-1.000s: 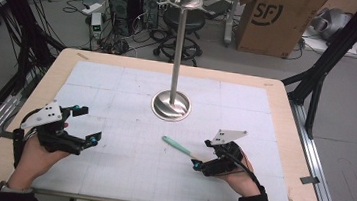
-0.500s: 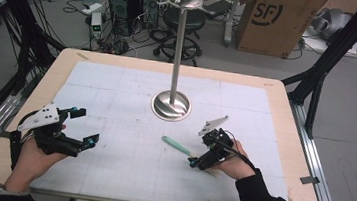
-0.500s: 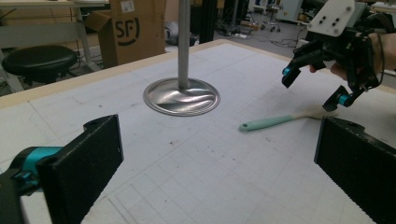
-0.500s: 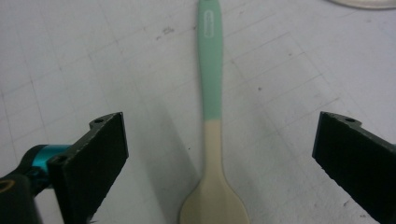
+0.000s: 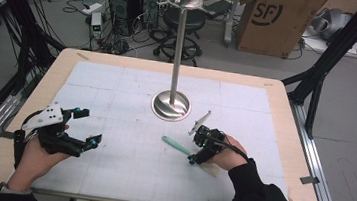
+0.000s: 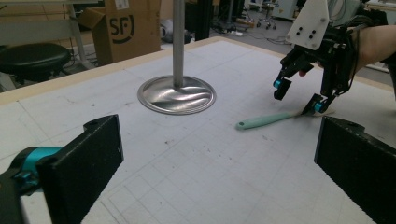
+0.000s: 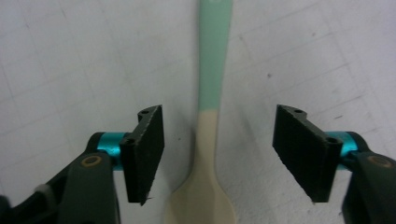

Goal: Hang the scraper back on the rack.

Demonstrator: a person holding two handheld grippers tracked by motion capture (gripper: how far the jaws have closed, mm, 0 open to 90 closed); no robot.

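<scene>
A spoon with a mint-green handle (image 5: 176, 145) and a cream head lies flat on the white gridded mat, right of centre. My right gripper (image 5: 195, 151) is tipped down over it, open. In the right gripper view the spoon (image 7: 212, 56) runs straight up between the two black pads (image 7: 148, 149), which stand apart on either side of the join between handle and head without touching it. My left gripper (image 5: 89, 127) rests at the mat's left side, open and holding nothing. In the left gripper view its jaws frame the spoon (image 6: 266, 120) and the right gripper (image 6: 299, 95) beyond.
A steel stand with a round base (image 5: 171, 105) and a tall pole rises at the mat's middle, just behind the spoon. The mat (image 5: 117, 94) covers a wooden table (image 5: 285, 117). A cardboard box (image 5: 270, 19), a stool and cables sit on the floor beyond.
My right gripper has moved forward and left, tipped its jaws down, and now straddles the spoon. The left gripper has hardly shifted. The spoon lies where it was.
</scene>
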